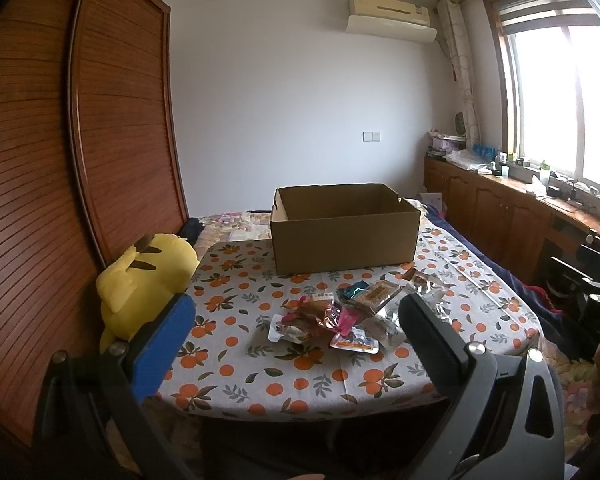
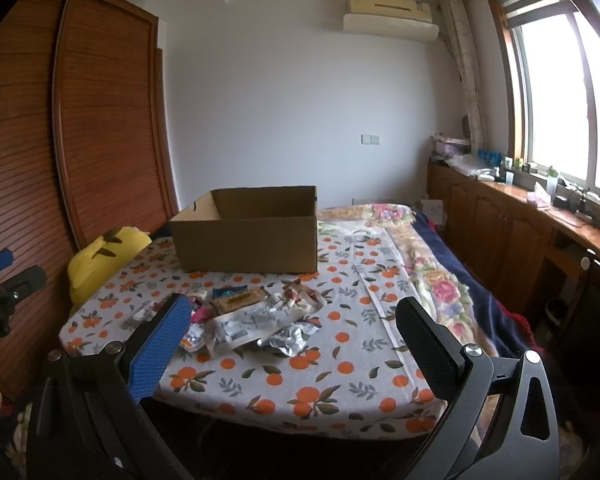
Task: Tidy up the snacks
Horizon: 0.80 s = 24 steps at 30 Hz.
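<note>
Both the left claw [image 1: 296, 312] and the right claw [image 2: 294, 314] stand released and empty. The heap of mixed foil and plastic snack packets [image 1: 340, 316] lies on the orange-print tabletop [image 1: 300, 384], before the open brown cardboard box [image 1: 342, 236]. Advised: take one top packet by its edge, never several.

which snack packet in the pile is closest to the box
The blue packet at the pile's far edge; the pink one and the others lie nearer the grippers, further from the box.
</note>
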### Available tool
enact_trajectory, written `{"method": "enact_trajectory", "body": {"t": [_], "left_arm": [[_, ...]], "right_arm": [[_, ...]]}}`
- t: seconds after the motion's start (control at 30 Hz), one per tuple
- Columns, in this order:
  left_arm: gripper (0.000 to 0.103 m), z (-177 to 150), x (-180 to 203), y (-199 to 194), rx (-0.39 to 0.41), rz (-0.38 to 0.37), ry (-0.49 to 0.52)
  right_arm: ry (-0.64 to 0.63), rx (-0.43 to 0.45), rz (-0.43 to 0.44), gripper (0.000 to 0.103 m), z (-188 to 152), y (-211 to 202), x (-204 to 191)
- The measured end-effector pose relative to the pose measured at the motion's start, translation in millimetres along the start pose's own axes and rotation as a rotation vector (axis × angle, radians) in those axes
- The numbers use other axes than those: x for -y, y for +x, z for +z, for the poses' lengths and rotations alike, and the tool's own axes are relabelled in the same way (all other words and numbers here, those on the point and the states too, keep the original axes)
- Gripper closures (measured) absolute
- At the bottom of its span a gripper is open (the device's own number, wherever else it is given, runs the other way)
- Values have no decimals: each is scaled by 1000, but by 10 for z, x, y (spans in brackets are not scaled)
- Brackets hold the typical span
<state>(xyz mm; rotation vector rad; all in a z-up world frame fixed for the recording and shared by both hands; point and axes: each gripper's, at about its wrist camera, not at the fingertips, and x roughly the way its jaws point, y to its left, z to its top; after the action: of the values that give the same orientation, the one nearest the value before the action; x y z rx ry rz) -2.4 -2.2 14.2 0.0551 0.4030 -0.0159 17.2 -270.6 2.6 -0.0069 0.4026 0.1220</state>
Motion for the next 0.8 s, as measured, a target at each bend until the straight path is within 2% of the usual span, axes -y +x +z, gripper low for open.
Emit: {"method": "enact_trajectory", "body": {"t": [0.8], "left_arm": [[1, 19, -24, -45, 2, -16, -7]], "right_arm": [[4, 1, -5, 0, -59, 21, 5]]}}
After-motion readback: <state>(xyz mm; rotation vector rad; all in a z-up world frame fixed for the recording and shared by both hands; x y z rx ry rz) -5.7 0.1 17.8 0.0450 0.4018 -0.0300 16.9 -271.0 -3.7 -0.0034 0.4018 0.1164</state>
